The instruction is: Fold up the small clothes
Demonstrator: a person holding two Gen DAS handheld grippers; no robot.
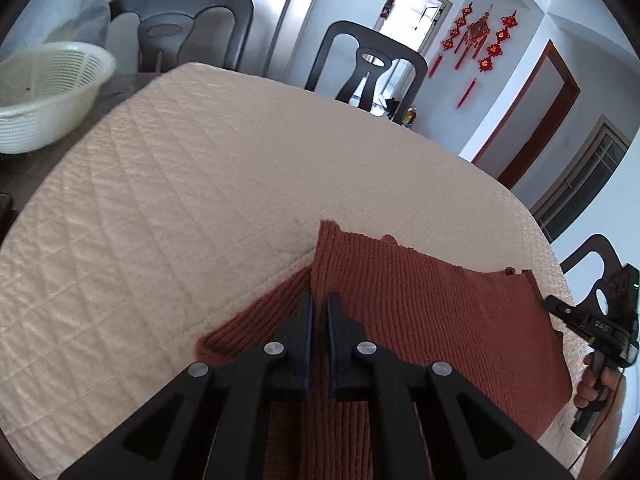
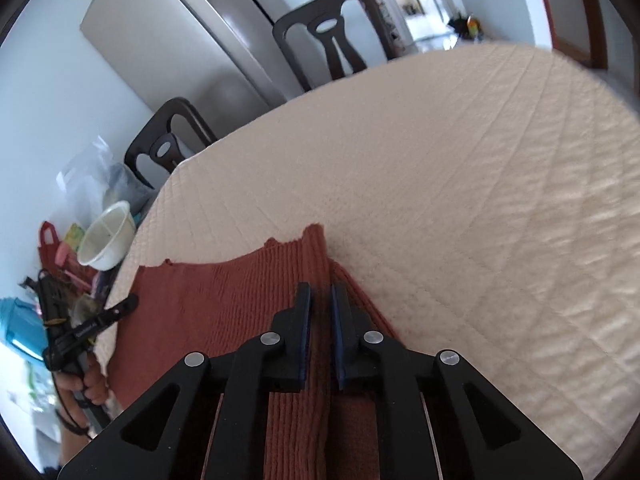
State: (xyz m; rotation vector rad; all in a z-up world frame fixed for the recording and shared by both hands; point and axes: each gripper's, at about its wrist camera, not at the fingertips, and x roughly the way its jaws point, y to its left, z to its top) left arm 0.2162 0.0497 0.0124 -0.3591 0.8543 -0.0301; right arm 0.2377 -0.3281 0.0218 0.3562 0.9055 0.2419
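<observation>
Garment: a rust-red ribbed knit top (image 1: 432,320) is lying flat on a cream quilted table cover (image 1: 180,200) | Left gripper (image 1: 319,304): jaws nearly closed, pinching the top's left side edge | Right gripper (image 2: 321,294): jaws nearly closed, pinching a raised ridge along the top's right side | Background: a white basket (image 1: 44,92) is sitting beyond the cover's far left corner.

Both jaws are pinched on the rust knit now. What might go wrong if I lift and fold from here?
1. Each gripper, left and right, pinches only a thin ridge of the rust knit garment, so it may slip out.
2. The garment lies near the quilted cover's edge and could slide off.
</observation>
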